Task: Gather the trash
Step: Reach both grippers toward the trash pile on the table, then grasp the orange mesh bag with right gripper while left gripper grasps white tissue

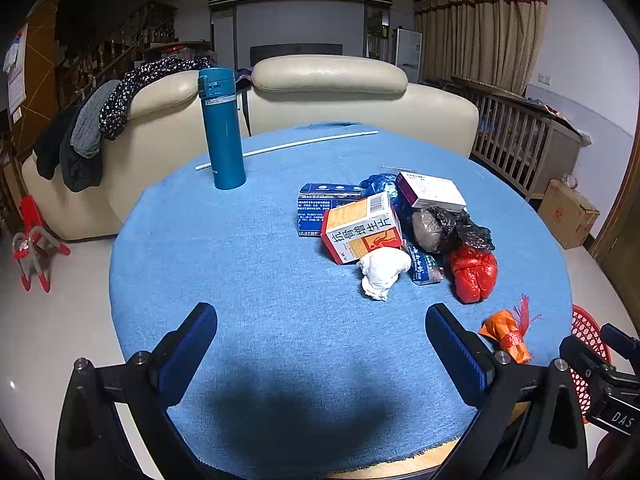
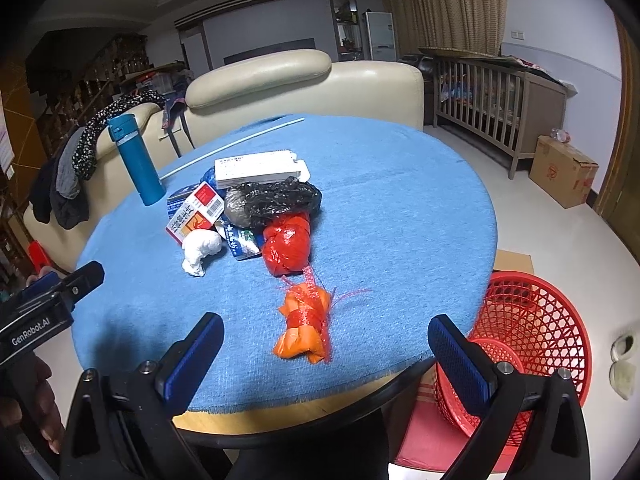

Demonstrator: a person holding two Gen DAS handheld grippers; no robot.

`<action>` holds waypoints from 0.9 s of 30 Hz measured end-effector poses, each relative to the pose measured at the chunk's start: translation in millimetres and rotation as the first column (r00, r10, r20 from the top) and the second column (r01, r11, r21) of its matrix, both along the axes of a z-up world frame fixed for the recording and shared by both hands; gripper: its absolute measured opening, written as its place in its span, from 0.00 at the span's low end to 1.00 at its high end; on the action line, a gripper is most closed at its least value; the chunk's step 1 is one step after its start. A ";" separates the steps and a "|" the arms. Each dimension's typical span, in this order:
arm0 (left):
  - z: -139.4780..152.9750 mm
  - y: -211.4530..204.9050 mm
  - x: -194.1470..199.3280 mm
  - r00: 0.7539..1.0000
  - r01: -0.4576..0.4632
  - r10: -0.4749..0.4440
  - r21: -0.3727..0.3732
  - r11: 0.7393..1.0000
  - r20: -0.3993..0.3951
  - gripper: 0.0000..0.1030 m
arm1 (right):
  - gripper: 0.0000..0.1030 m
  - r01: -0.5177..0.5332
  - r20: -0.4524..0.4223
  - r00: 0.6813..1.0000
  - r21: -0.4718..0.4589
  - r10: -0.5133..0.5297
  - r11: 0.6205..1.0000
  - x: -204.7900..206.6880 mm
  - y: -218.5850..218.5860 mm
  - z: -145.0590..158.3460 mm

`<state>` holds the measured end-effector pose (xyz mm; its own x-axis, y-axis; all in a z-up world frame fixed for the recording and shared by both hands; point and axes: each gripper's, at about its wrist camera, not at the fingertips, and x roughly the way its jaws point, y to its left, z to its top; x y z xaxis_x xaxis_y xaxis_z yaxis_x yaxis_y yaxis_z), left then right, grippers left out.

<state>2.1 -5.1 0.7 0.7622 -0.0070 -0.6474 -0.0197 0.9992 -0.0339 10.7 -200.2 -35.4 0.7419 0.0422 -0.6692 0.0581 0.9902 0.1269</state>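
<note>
the round worktop (image 2: 380,208) wears a plain light-blue woven cloth. ahead of the left fingers (image 1: 188,344), black with blue pads, stands a teal metal flask (image 1: 222,128). ahead of the right fingers (image 2: 460,360), same black and blue, lies an orange plastic bundle in red netting (image 2: 306,326); past it a glossy red knotted bag (image 2: 287,246), a crumpled white tissue (image 2: 200,250), a black plastic bag (image 2: 280,198) and an orange-white-red carton with black print (image 1: 362,228). right of the fingers, a red plastic lattice basket (image 2: 532,320).
</note>
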 end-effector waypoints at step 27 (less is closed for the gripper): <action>-31.0 1.3 13.8 1.000 0.005 -0.005 -0.002 1.000 -0.021 1.00 | 0.79 -0.040 -0.125 0.992 -0.025 0.037 0.999 39.4 7.6 -50.0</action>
<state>15.9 -3.8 -30.3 0.7484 -0.0120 -0.6631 -0.0158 0.9992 -0.0359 50.1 -192.6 -85.4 0.6512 0.0498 -0.7573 0.0335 0.9950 0.0943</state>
